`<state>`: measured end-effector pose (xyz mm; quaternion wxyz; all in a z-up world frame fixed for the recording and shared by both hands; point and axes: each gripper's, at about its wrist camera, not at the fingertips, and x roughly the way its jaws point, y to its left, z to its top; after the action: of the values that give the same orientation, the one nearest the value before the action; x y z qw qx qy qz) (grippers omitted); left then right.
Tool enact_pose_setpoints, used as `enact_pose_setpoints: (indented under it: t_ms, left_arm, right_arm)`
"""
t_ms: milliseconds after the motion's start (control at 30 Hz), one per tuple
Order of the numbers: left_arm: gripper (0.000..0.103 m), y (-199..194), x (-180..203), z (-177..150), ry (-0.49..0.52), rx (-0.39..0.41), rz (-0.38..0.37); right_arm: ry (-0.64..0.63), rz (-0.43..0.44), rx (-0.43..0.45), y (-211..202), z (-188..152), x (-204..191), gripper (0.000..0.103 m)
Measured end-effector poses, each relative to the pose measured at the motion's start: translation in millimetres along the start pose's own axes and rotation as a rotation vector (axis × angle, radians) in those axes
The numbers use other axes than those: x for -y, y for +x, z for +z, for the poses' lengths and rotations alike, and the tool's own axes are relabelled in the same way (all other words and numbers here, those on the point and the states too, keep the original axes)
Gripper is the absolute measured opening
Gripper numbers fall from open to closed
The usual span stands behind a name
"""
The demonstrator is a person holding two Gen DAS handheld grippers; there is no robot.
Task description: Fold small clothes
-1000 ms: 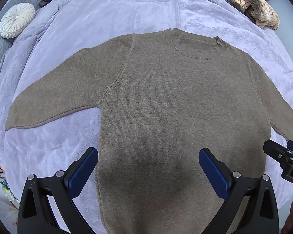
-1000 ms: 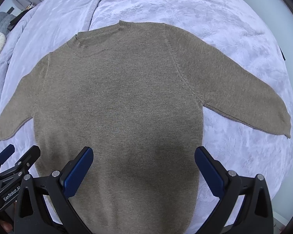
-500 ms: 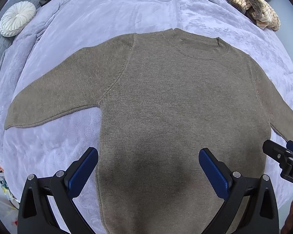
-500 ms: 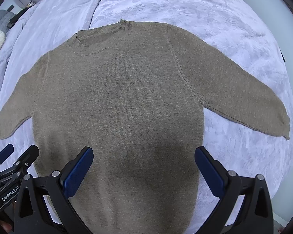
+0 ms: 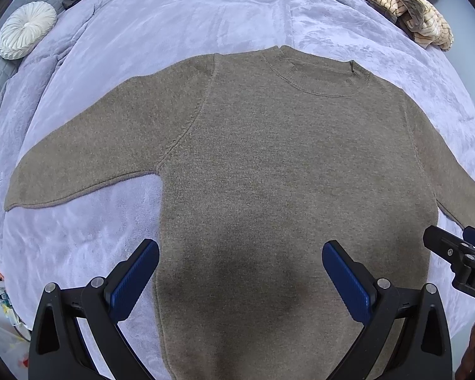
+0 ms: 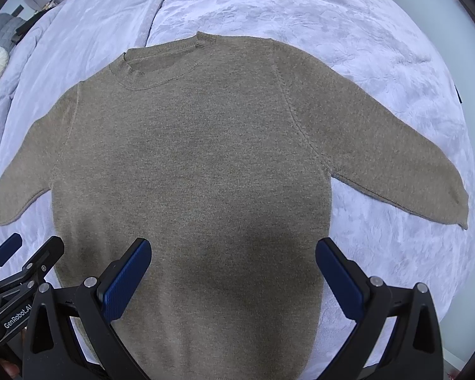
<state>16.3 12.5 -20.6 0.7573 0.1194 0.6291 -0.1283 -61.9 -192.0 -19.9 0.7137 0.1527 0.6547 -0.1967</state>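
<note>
Knitwear first: a small olive-brown knitted sweater [image 5: 269,164] lies flat, sleeves out, on the lavender plush blanket [image 5: 190,9], straight ahead of both tools. The left gripper [image 5: 240,272] hovers over its lower body, blue-padded fingers [image 5: 133,280] spread wide and holding nothing. The right gripper [image 6: 234,272] hangs alongside, equally wide apart and empty. Far beyond the left gripper sits a round white pleated cushion [image 5: 27,30]; a striped beige garment heap [image 5: 408,15] lies ahead to its right.

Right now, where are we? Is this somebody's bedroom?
Most likely a bedroom. The brown sweater lies spread flat on a wide, soft lilac blanket, as on a bed; a round white cushion sits at one edge, and a heap of other clothes waits nearby.
</note>
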Motion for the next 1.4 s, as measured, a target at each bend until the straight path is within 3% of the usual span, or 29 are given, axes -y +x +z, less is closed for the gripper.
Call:
enact_pose_setpoints:
  t_ms: [533,767,1033,1133,1267,1400]
  left_arm:
    - [0.103,4.8,-2.9,-1.8,-0.004,0.002,-0.028]
    - [0.103,14.4,-30.7,0.6,-0.07,0.028,-0.103]
    - [0.103,38.0,-146.8,-1.5,-0.268,0.136,-0.12]
    - [0.103,48.8,-211.6,-12.2,-0.42,0.235,-0.051]
    - [0.103,72.4,-292.9,-26.4,-0.625,0.284,-0.005]
    - [0.103,95.7,-342.5,-34.2,-0.773,0.304,-0.028]
  right_arm:
    - [-0.003,0.007,0.001,1.6,-1.0,-0.7,0.103]
    - [-0.076,0.032,0.003,2.8,-5.0,-18.7,0.103]
    - [-0.139,0.053,-0.034,13.2,-10.9,-54.4,0.103]
    - [-0.167,0.049,-0.052,19.0,-15.9,-69.0,0.103]
    - [-0.202,0.041,-0.073,24.8,-22.2,-86.2,0.103]
    - [-0.225,0.035,-0.095,32.1,-27.3,-101.5,0.103]
